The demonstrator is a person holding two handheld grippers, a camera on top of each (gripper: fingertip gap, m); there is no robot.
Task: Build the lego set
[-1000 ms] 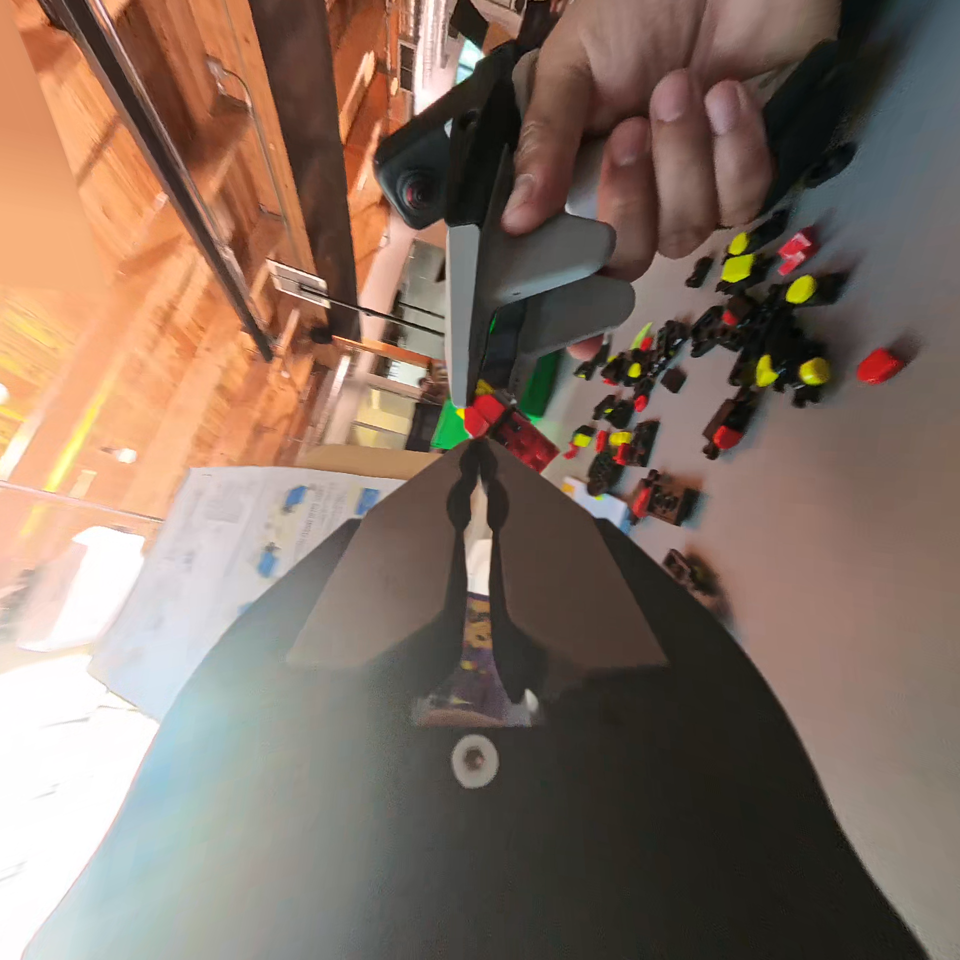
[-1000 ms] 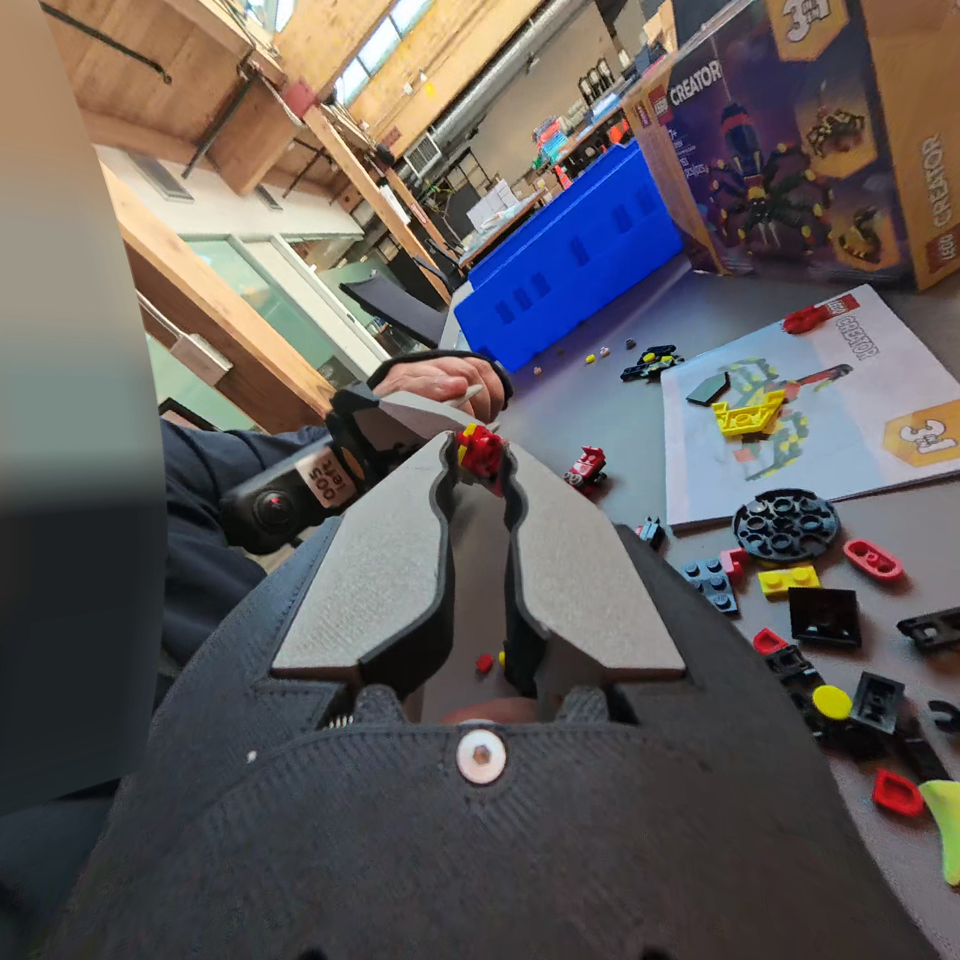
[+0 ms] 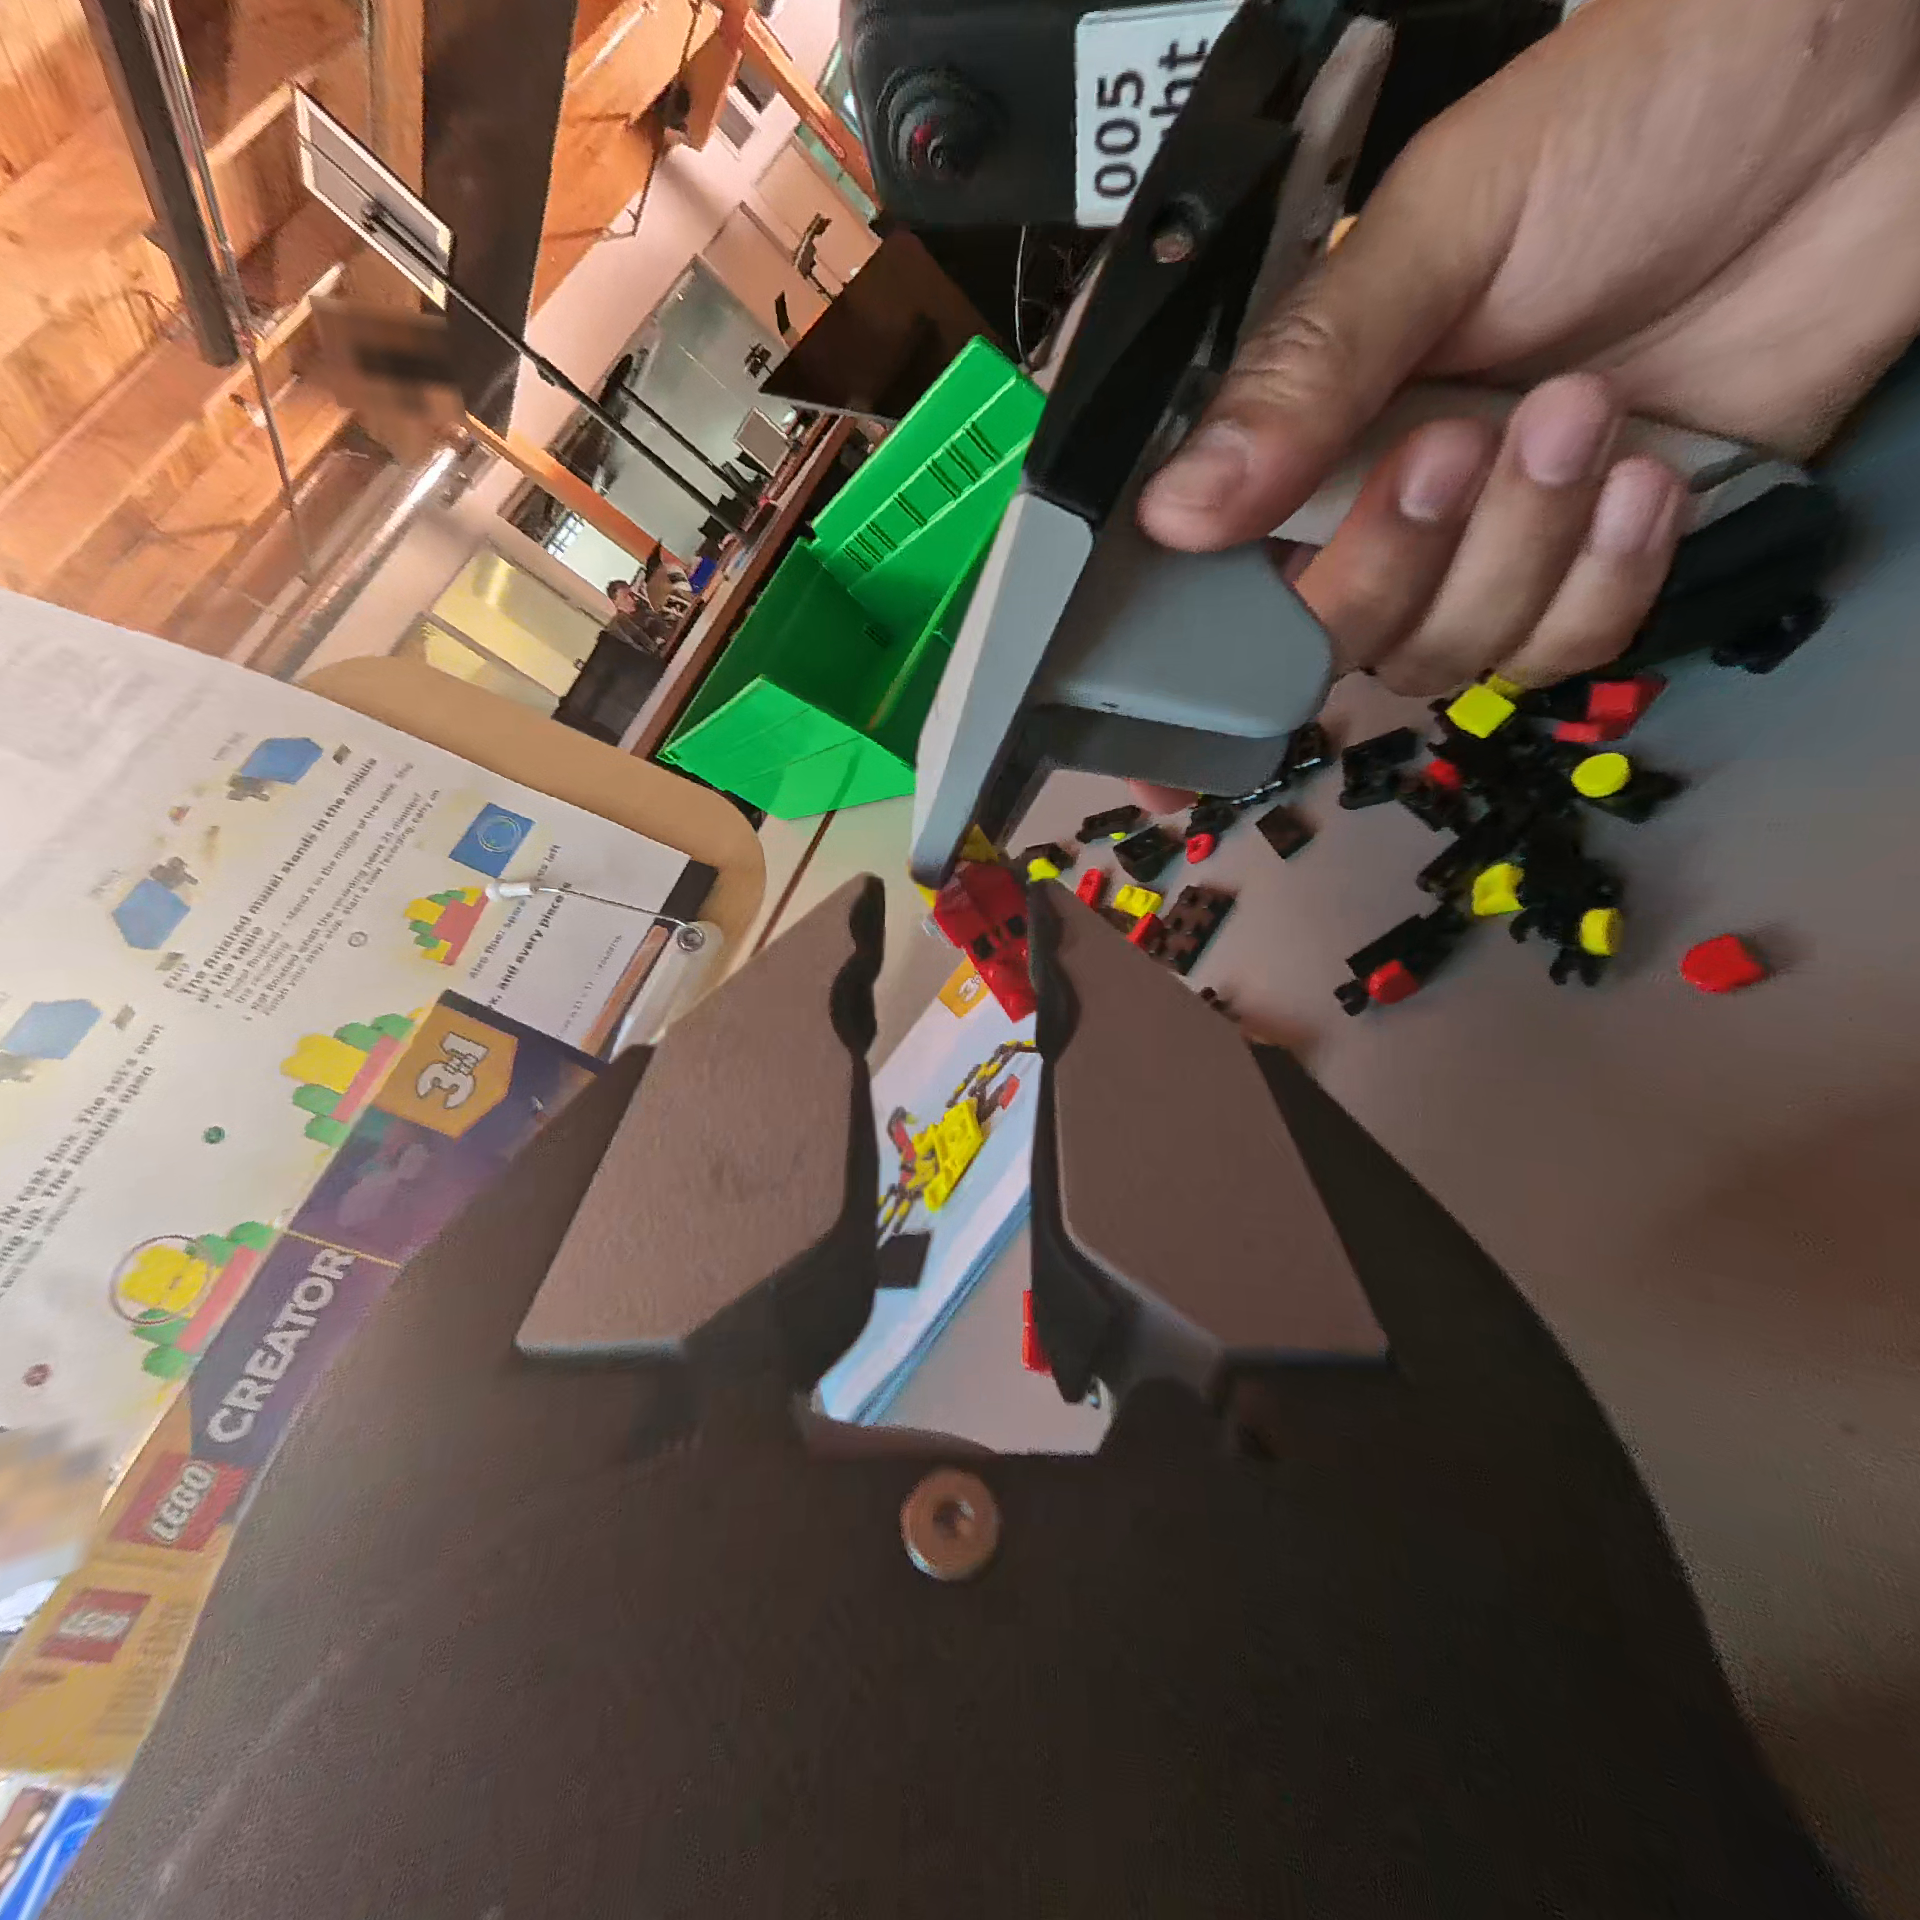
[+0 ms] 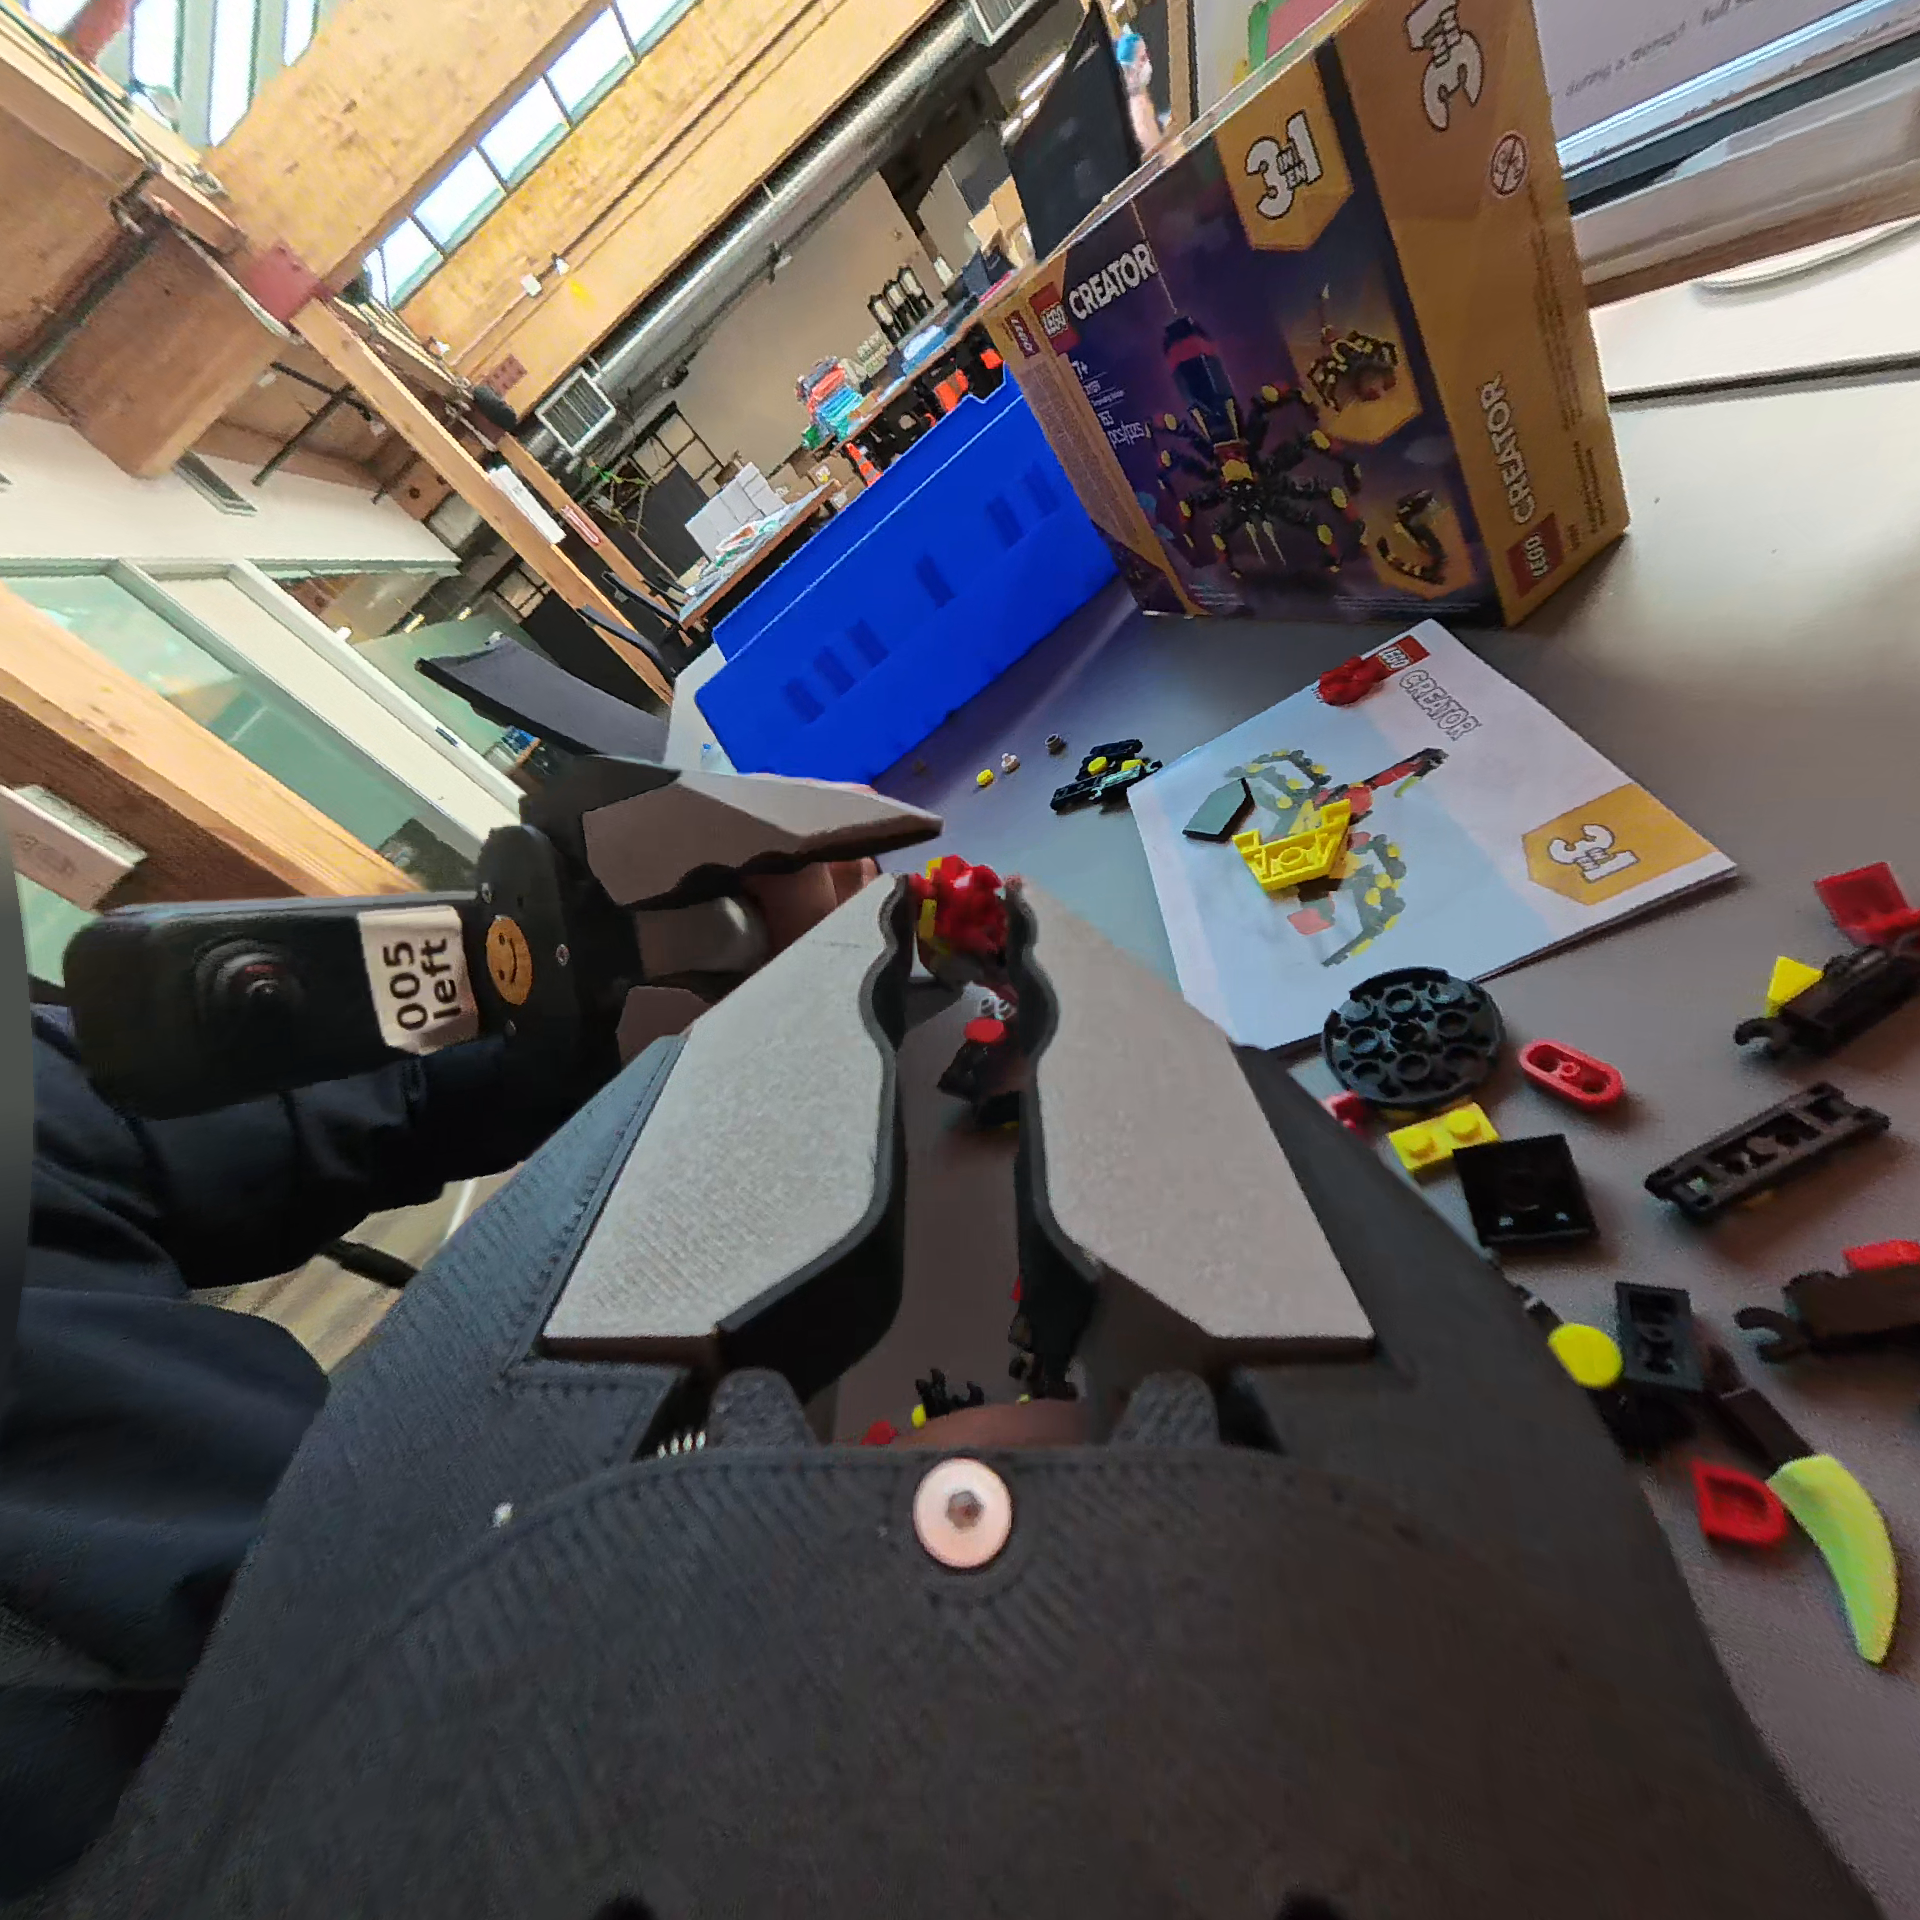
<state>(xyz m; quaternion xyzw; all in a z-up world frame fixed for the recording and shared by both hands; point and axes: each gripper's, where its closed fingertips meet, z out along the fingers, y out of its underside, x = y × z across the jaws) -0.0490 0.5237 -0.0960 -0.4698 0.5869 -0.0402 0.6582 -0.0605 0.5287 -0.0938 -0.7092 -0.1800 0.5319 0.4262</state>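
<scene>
Lego assembly (image 4: 961, 914), a small red and yellow lump, sits pinched at the tips of the right gripper (image 4: 961, 940), up off the grey table (image 4: 1714, 727); left gripper (image 3: 951, 940) has its jaws apart with nothing in them, tips just beside that lump; loose pieces (image 3: 1496, 831) lie scattered underneath.

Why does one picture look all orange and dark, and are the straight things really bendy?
Left wrist view: warm orange light washes the wooden wall, and the left hand-held gripper sits in dark shadow. Right wrist view: daylight is cooler, the wide lens bends the ceiling beams, and the lego box leans.
</scene>
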